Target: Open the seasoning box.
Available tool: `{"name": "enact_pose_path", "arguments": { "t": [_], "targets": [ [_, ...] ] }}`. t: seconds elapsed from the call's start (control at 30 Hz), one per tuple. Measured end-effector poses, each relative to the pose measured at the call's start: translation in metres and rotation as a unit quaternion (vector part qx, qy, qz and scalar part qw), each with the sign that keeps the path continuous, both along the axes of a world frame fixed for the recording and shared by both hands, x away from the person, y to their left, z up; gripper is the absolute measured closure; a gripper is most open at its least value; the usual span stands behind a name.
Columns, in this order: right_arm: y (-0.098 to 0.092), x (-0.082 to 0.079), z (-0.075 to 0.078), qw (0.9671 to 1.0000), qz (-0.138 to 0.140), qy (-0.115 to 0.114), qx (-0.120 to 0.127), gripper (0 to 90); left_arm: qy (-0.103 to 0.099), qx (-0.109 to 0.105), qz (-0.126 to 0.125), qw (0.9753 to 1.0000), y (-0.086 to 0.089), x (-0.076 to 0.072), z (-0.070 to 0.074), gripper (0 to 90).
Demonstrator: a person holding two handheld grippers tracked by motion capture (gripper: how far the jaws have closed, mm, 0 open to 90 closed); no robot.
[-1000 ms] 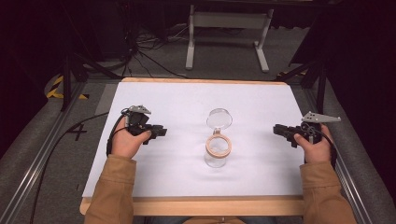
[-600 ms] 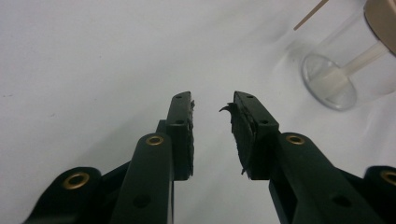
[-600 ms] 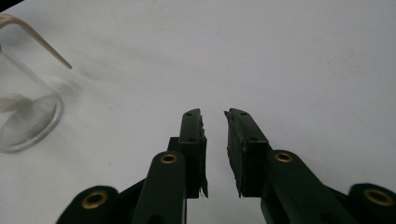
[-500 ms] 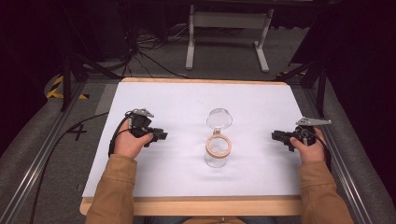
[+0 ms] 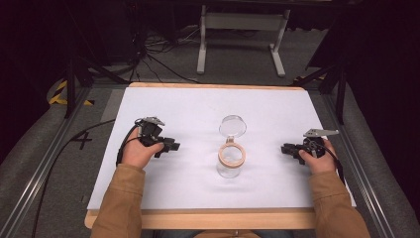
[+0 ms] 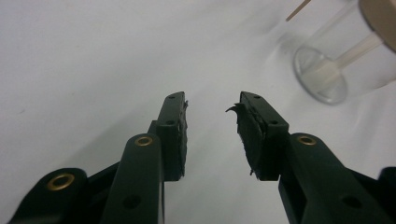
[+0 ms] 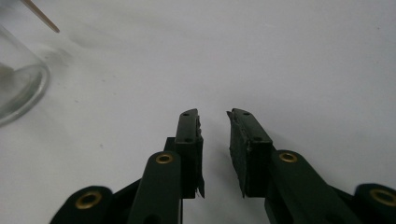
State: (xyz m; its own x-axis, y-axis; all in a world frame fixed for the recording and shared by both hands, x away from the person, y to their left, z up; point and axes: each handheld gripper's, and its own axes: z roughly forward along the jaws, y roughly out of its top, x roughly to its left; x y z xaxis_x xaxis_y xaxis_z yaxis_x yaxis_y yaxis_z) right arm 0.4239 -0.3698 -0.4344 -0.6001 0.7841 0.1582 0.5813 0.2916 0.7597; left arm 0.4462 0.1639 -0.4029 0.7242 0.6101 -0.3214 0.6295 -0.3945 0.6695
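Glass jar stands mid-table, wooden collar up, lid lying just behind it. Left gripper and right gripper flank it, well apart. Left gripper view: jaws parted, empty, jar ahead. Right gripper view: jaws parted, empty, likely ready to approach.

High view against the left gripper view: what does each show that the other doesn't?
The high view alone takes in the whole white table, both hands, the right gripper and the round glass lid lying beyond the jar. The left gripper view alone gives its own black jaws close up, apart with nothing between them, their pads frayed. Both show the glass jar with its wooden rim, and the left gripper.
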Motion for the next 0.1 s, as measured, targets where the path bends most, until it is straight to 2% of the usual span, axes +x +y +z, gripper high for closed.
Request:
{"name": "enact_pose_path", "arguments": {
  "t": [0.1],
  "targets": [
    [0.0010, -0.0013, 0.0037, 0.9999, 0.001, -0.005, 0.011, 72.4, -0.006, -0.017, 0.004, 0.9998, -0.0032, -0.0020, 0.0065, 60.6]
  ]
}}
